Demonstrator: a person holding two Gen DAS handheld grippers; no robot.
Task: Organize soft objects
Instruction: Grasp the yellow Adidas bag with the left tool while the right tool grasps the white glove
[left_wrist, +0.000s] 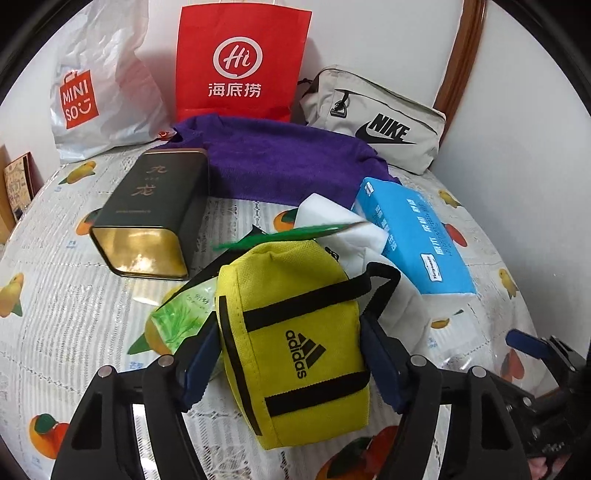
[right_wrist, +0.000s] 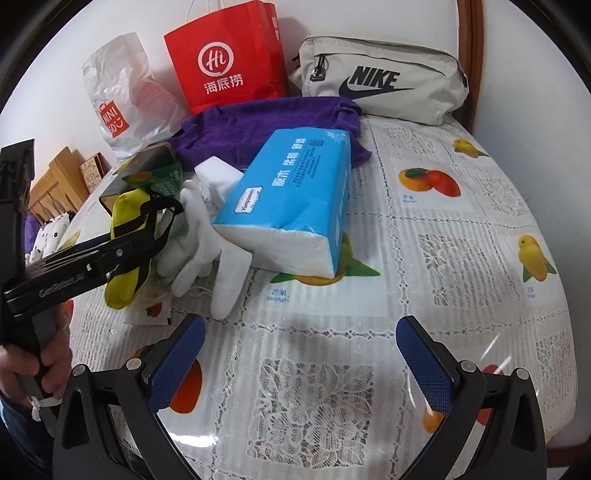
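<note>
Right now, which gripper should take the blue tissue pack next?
Right. The right gripper is open and empty, with the blue tissue pack directly ahead of it. The left gripper is shut on the yellow Adidas pouch.

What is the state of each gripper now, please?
Left gripper: closed on the yellow Adidas pouch.
Right gripper: open, holding nothing, above the table.
</note>
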